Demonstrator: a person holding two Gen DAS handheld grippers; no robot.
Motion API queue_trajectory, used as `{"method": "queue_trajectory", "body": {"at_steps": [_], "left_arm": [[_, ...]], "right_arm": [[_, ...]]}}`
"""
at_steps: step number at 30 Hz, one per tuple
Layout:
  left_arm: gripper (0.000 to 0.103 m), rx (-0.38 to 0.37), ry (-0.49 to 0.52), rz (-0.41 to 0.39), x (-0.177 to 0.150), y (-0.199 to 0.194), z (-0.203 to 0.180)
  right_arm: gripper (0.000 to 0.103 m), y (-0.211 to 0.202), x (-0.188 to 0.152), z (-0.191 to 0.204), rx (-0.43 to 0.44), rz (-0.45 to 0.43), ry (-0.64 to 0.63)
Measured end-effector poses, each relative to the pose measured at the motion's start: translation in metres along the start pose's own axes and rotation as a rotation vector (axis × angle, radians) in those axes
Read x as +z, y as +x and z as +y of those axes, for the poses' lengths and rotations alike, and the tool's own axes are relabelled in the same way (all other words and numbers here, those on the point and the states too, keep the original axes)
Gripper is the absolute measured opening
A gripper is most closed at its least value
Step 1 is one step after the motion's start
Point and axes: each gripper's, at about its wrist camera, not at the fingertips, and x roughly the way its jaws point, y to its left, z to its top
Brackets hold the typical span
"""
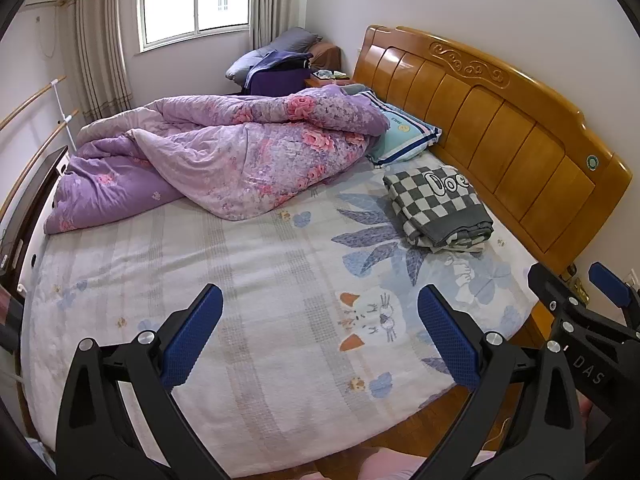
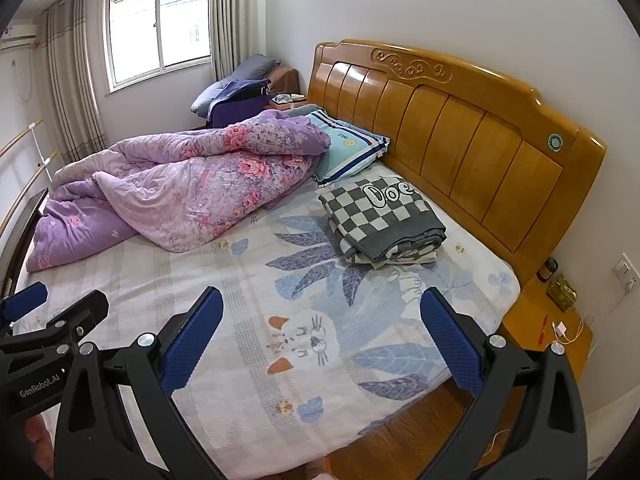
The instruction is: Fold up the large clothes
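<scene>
A folded grey-and-white checkered garment (image 1: 438,208) lies on the bed by the wooden headboard; it also shows in the right wrist view (image 2: 384,220). My left gripper (image 1: 320,336) is open and empty, held above the near part of the bed sheet (image 1: 240,280). My right gripper (image 2: 320,336) is open and empty too, above the sheet (image 2: 220,288), well short of the garment. The right gripper also shows at the right edge of the left wrist view (image 1: 576,300). The left gripper shows at the left edge of the right wrist view (image 2: 60,308).
A crumpled purple floral quilt (image 1: 224,160) covers the far left of the bed. A teal striped pillow (image 1: 404,136) lies beside it at the headboard (image 1: 500,120). A wooden nightstand (image 2: 548,320) with a cable stands at the right. Wooden floor shows below the bed's edge.
</scene>
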Motion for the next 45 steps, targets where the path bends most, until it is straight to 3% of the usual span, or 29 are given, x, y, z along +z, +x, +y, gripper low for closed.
{"method": "queue_trajectory", "body": {"at_steps": [45], "left_arm": [[0.098,0.005,-0.006,0.015,0.004,0.012,-0.011]], "right_arm": [[0.095,0.01,0.003,-0.008,0.004,0.004,-0.008]]}}
